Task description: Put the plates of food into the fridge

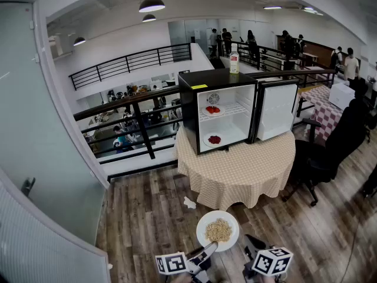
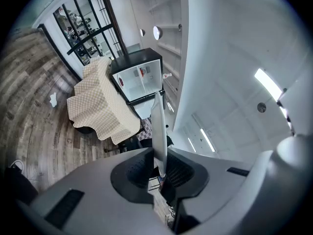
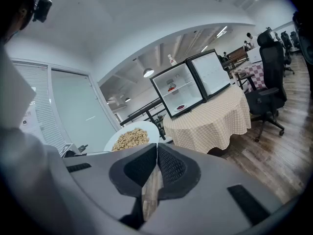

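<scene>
The left gripper (image 1: 209,247) is clamping its jaws on the white plate's (image 1: 204,221) near rim, holding it over the floor (image 1: 147,217), well apart from the open mini fridge (image 1: 187,108). Stiff, slick and breakable, with loose food (image 1: 218,230) heaped on it, the plate is probably calling for a level carry. The right gripper's (image 3: 156,163) jaws are sitting together, empty.

plate (image 1: 218,214) at left gripper (image 1: 210,247): white | food (image 1: 218,230) on it: light brown | fridge (image 1: 189,108) far ahead: black outside, white inside | tablecloth (image 1: 241,170): tan checks | floor (image 1: 147,217): brown
</scene>
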Demonstrator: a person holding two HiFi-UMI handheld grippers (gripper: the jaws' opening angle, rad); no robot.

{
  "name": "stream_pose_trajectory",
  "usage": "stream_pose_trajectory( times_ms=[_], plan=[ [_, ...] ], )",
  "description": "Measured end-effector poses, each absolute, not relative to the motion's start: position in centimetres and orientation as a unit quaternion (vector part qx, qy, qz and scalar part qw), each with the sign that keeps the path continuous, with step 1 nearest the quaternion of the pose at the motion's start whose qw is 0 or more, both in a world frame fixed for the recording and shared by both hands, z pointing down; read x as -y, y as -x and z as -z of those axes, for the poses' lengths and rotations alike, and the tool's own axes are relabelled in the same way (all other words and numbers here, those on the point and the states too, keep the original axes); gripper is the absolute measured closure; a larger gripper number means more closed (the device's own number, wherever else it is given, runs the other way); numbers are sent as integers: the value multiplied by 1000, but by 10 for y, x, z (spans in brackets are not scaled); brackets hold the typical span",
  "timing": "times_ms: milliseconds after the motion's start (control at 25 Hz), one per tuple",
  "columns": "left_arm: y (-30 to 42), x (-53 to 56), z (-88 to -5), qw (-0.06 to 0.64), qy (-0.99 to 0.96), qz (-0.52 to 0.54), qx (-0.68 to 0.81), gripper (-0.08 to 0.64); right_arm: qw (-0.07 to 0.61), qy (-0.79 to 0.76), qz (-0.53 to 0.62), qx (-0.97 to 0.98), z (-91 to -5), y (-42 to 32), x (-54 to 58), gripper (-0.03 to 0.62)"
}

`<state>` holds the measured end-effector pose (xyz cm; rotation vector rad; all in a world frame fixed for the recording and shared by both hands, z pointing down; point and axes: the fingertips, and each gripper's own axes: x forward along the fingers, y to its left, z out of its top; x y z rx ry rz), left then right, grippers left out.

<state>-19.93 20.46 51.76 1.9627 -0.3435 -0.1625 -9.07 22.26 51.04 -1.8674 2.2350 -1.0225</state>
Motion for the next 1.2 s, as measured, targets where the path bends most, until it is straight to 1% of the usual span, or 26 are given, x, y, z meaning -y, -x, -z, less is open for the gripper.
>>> stream_pose_trajectory(
  times_ms=[200, 480, 760, 960, 1200],
  plan=[
    [196, -216, -513, 550, -818, 84, 149, 500, 28, 599, 327, -730, -514, 87, -232, 571],
    [193, -227, -510, 537, -825, 84, 157, 500, 60, 596, 327, -731, -505, 88, -244, 571],
    [193, -230, -497, 527, -829, 87, 163, 500, 61, 596, 333, -728, -516, 80, -249, 571],
    [195, -227, -497, 543, -816, 100, 169, 500, 60, 596, 338, -726, -517, 78, -248, 571],
    [177, -216, -496, 550, -814, 98, 162, 500, 61, 604, 347, -715, -518, 61, -241, 571]
  ],
)
